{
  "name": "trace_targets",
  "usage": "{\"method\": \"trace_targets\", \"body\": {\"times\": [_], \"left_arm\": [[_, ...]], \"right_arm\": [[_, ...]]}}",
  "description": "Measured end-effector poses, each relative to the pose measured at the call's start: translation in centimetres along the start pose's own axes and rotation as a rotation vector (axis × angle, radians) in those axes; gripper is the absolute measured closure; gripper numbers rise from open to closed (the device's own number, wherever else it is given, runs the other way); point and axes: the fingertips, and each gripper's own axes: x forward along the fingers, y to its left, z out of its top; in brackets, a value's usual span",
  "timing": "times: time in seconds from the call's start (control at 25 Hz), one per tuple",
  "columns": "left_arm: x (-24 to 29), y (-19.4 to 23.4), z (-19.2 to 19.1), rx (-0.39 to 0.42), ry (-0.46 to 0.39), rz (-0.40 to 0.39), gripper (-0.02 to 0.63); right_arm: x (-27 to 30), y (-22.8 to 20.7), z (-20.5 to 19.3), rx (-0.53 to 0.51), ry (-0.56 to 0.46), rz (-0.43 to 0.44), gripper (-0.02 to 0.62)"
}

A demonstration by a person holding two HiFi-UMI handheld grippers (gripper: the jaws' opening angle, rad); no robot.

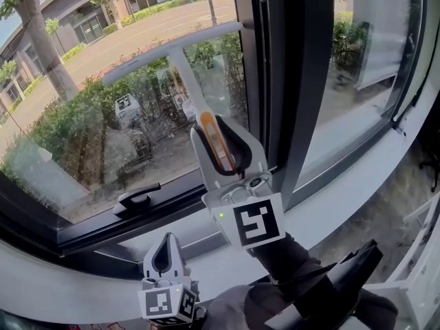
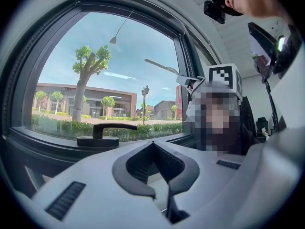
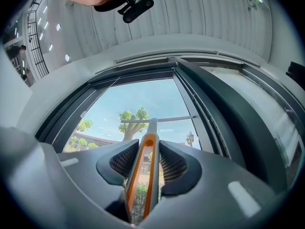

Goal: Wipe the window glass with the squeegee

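Squeegee [image 1: 187, 74] is in the right gripper [image 1: 221, 143], jaws pinching the orange-and-grey handle low down, with the neck running up to the long pale blade. The right gripper view agrees: the handle [image 3: 144, 173] is clamped between the ribbed pads and the blade lies crosswise beyond them. The blade sits high on the window glass [image 1: 89, 136] of the left pane, tilted, with its right end near the dark centre post [image 1: 275, 81]. It looks laid against the pane, but no view settles whether there is contact. The left gripper [image 1: 163, 256] hangs low over the white sill [image 1: 75, 291], jaw tips pressed together on nothing, taking no part. The black window handle [image 1: 137, 199] is on the lower frame below the blade. Progress, as a judgement: the tool is gripped and raised, placed as for the top of a downward pull. The glass under the blade down to the frame looks yet to be covered. No clear wet line or streak marks off any wiped part. A paler haze at the pane's lower left could be film or reflection, and I cannot tell which. The right-hand pane [image 1: 364, 53] beyond the post shows no sign of attention.
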Motion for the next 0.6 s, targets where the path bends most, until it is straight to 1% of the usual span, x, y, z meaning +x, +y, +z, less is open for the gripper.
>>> {"method": "trace_targets", "body": {"times": [0.6], "left_arm": [[-0.2,-0.3,0.0,0.009,0.003,-0.005,0.606]], "right_arm": [[-0.9,0.2,-1.5,0.006,0.032,0.002,0.465]]}}
